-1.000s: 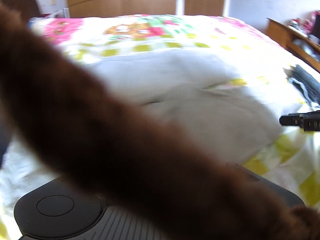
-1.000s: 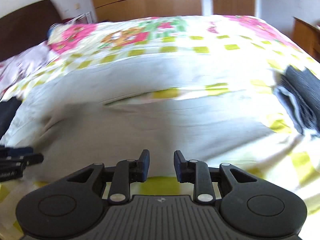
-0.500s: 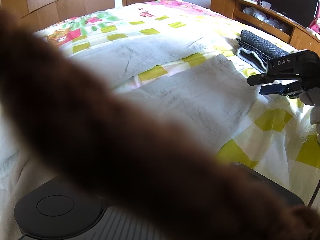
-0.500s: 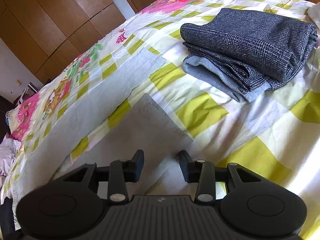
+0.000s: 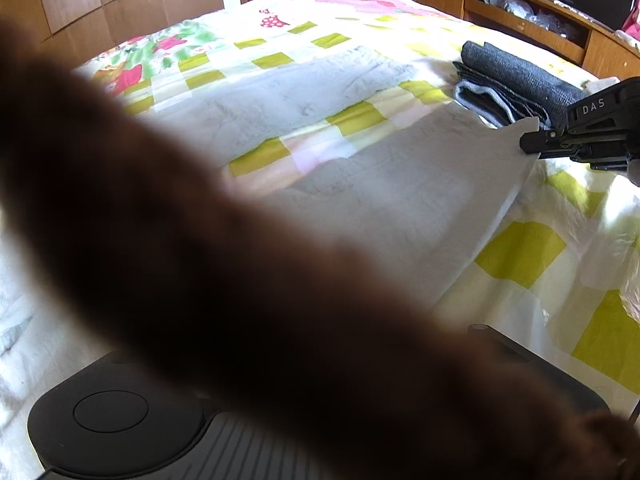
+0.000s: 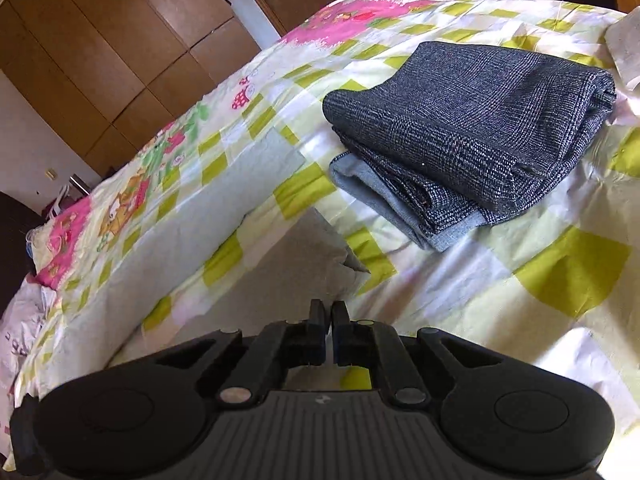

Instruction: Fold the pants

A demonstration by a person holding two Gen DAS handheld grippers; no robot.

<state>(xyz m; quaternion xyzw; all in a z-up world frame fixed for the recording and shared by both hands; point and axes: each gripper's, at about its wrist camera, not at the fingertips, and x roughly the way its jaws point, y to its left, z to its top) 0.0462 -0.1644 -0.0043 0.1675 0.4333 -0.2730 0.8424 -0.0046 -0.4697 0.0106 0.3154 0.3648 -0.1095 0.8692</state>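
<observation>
Right claw (image 6: 327,322) now nearer folded dark pants (image 6: 472,128), closing on grey pants' (image 5: 400,200) hem; checked bedspread (image 6: 560,272).

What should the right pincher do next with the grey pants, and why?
Probably lift the pinched corner and carry it over toward the far end. The right gripper is closing its jaws on a corner of the grey pants, which lie spread flat on the bed, not yet folded.

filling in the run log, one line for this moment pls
right gripper: closing on light grey pants hem | left gripper: opening, fingers hidden | folded dark pants: on bed
</observation>
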